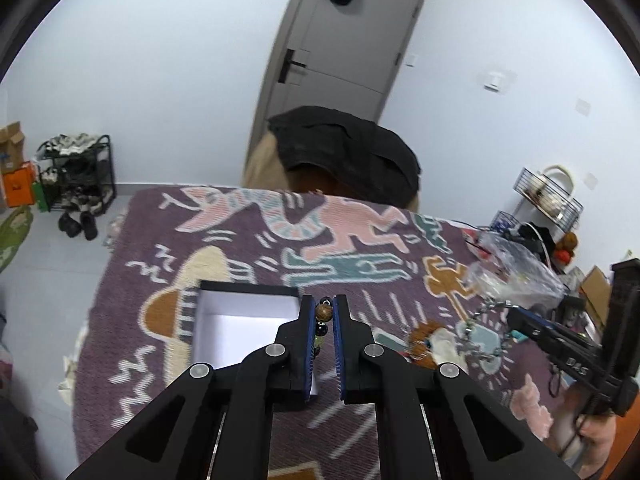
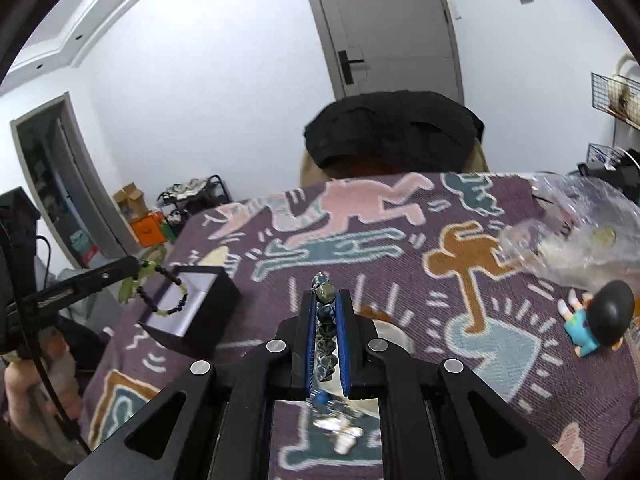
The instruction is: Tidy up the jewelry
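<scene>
— What's in your left claw (image 1: 324, 312)?
— It's nearly closed on a beaded bracelet (image 1: 323, 314), held above the rug (image 1: 256, 240) just right of the open box (image 1: 240, 324).
— And the right claw (image 2: 325, 300)?
— Clamped on a string of dark stones (image 2: 326, 320), tilted down over the rug, the box (image 2: 196, 312) off to its left
</scene>
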`<action>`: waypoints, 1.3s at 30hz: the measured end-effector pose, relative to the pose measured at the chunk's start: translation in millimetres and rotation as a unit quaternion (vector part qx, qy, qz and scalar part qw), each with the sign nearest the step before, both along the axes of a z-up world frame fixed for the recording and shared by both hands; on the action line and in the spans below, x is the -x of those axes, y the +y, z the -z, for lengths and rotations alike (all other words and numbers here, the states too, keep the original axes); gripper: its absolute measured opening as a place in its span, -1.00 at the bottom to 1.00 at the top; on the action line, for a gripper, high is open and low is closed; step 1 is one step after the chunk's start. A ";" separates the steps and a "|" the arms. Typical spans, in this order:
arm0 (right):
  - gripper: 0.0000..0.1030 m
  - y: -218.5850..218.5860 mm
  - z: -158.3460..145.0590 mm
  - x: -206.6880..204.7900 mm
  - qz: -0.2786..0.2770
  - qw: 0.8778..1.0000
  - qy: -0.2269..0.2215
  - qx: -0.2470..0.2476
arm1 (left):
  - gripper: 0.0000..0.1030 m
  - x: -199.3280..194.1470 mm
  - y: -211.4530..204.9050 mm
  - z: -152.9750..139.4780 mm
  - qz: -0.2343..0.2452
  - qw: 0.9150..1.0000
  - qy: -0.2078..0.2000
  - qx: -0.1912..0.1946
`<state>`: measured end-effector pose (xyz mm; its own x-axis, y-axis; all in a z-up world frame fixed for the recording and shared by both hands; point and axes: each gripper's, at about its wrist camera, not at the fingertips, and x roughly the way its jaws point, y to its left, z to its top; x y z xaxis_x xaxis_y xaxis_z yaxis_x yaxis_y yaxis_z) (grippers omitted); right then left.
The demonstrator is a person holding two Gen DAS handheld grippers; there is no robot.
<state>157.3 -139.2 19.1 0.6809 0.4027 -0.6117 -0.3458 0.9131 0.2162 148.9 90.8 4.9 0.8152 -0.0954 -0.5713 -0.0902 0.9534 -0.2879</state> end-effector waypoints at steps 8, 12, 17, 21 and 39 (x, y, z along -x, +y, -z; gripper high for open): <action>-0.79 39.3 -15.1 4.7 -0.030 0.999 -0.014 -0.001 | -0.83 -7.6 28.3 11.2 -0.037 0.999 0.015 -0.007; -0.79 56.5 -18.2 5.1 -0.044 0.999 -0.016 0.000 | -0.57 -12.6 37.5 18.7 -0.047 0.998 0.038 -0.002; -0.79 81.6 -20.8 4.7 -0.068 0.998 -0.016 0.001 | 0.39 2.7 49.9 14.8 -0.070 0.997 0.011 0.007; -0.79 102.2 -23.0 4.7 -0.089 0.996 -0.013 0.001 | 0.39 13.0 59.6 10.9 -0.077 0.997 0.011 0.008; -0.07 187.8 -0.6 -15.3 -0.114 0.992 -0.015 0.054 | 0.73 41.2 77.2 11.5 -0.096 0.995 0.010 -0.005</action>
